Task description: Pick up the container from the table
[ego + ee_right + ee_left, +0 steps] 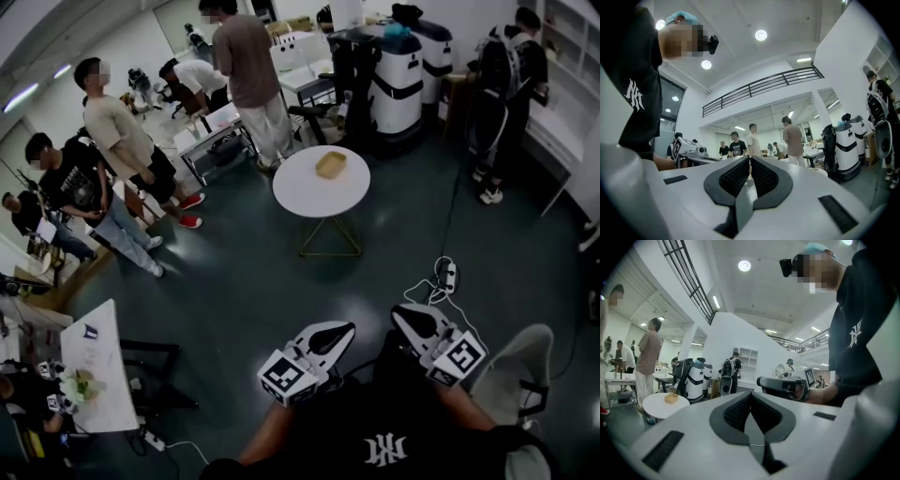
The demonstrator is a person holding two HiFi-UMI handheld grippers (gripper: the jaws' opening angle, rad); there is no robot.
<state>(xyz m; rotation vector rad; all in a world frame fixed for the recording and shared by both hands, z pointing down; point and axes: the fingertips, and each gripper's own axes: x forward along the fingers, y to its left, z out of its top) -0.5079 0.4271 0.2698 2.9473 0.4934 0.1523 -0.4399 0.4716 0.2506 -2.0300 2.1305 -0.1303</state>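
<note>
A small tan container (330, 165) sits on a round white table (305, 192) in the middle of the room, well ahead of me. The left gripper view shows the same container (671, 398) small and far off to the left on that table (656, 406). My left gripper (345, 330) and right gripper (401, 314) are held close to my body, side by side, far short of the table. The left gripper's (750, 397) jaws are shut with nothing between them. The right gripper's (750, 161) jaws also meet, and hold nothing.
Several people stand at the left and behind the round table (246, 70). Tall white-and-black machines (398, 84) stand beyond it. A white desk (94, 375) is at the lower left, a white chair (525, 370) at my right, and a power strip with cable (448, 277) lies on the floor.
</note>
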